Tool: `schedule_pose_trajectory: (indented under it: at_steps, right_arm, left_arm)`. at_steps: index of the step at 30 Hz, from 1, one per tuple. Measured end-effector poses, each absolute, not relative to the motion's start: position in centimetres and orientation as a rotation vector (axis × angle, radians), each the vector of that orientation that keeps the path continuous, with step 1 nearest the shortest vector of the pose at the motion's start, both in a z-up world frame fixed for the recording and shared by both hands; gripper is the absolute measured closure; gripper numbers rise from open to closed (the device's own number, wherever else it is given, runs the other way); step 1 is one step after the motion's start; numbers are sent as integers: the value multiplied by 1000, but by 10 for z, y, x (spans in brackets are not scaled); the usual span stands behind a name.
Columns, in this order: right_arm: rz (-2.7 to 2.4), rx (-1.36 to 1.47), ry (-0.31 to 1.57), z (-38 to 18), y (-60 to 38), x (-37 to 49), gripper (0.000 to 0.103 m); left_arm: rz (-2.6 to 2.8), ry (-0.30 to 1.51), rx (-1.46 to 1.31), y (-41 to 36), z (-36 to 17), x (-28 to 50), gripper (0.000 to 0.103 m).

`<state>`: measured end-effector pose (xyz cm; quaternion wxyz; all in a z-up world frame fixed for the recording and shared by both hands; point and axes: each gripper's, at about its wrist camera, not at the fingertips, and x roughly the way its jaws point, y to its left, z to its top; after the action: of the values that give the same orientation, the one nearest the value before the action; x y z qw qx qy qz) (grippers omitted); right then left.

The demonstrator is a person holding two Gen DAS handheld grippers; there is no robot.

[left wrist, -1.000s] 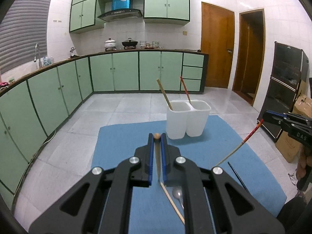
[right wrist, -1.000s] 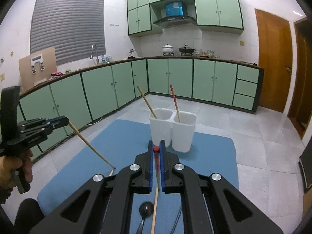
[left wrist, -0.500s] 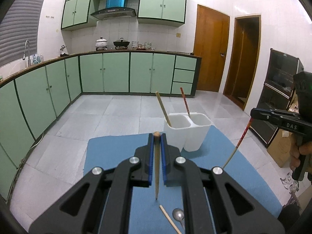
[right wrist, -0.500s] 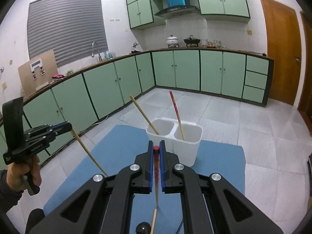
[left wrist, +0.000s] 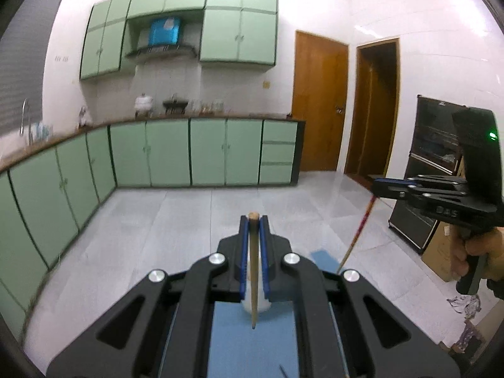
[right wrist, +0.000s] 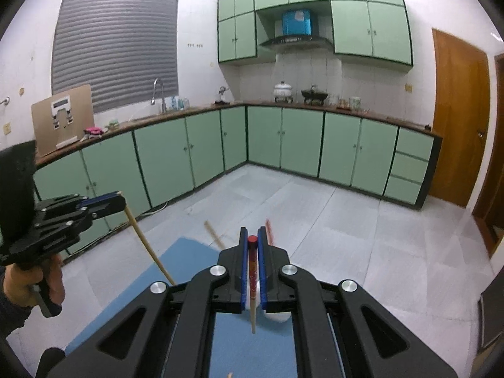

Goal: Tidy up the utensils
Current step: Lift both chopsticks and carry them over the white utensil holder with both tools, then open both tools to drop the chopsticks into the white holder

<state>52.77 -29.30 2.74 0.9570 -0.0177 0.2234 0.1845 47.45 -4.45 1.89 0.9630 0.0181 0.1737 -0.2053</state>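
Observation:
My left gripper (left wrist: 253, 220) is shut on a plain wooden chopstick (left wrist: 254, 283) that hangs point down over the blue mat (left wrist: 252, 343). My right gripper (right wrist: 252, 241) is shut on a red-ended chopstick (right wrist: 252, 271), also hanging point down. The white two-cup holder (right wrist: 278, 315) is mostly hidden behind the right gripper's body; a sliver of the holder (left wrist: 249, 300) shows between the left fingers. A wooden stick (right wrist: 214, 234) and a red stick (right wrist: 269, 228) rise from it, blurred. Each view shows the other gripper held off to the side: the right gripper (left wrist: 382, 186) and the left gripper (right wrist: 118, 200).
Green base cabinets (right wrist: 283, 145) line the back and left walls on a grey tiled floor (left wrist: 176, 220). Two brown doors (left wrist: 318, 100) and a black cabinet (left wrist: 441, 170) with a cardboard box (left wrist: 441, 258) stand to the right. A person's hand (right wrist: 31, 286) holds the left grip.
Both grippers have risen with their chopsticks, whose points have left the mat. The holder has sunk behind the gripper bodies, and the spoon and loose chopstick on the mat have gone out of view.

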Motion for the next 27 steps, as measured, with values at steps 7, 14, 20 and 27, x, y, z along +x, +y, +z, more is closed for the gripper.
schedule_pose_trajectory:
  at_steps: [7,14,20,27]
  right_arm:
    - [331,2,430,64,-311,578,97]
    - [288,-36,467,25,-306,628,97]
    - [294,-42,540,-33,-304,652,97]
    - [305,-35,616,-76,-307,664,97]
  left_arm:
    - [-443,304,59,-90,60,499,97]
    - [-418,322,66,-113,38,547,97]
    - [-426,345,37,-120,0,580,97]
    - [-413,414,40,-122,-52,597,96]
